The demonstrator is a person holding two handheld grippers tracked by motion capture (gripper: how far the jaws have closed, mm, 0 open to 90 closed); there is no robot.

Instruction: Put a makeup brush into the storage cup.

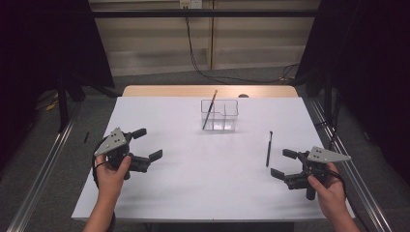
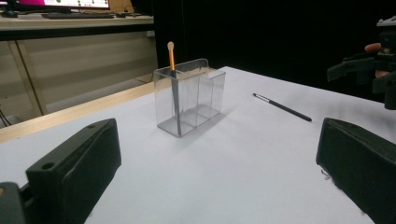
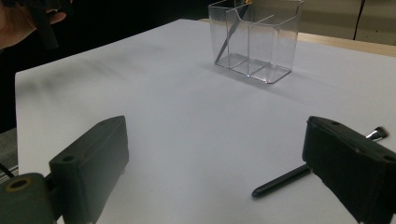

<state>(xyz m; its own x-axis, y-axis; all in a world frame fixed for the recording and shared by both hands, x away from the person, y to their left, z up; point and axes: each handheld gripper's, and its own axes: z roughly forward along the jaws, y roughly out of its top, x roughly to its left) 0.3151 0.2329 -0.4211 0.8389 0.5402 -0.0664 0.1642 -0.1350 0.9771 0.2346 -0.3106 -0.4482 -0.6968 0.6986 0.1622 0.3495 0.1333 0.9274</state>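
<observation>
With both the left gripper (image 1: 146, 144) and right gripper (image 1: 283, 163) spread and empty, the black brush (image 1: 268, 149) lies near the table's (image 1: 193, 193) right edge, so the likely next step is pinching it for the clear organizer (image 1: 220, 116) near the far edge.

Place: we are looking at a lab recording bay.
Signs: black curtains (image 1: 372, 72) are enclosing a white-covered table (image 1: 193, 183); aluminium rails (image 1: 38, 188) are flanking it.

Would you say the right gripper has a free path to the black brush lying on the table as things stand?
Probably yes. The right gripper is open beside the black brush, which lies flat on bare white table, apart from the clear organizer. Nothing stands between them.
</observation>
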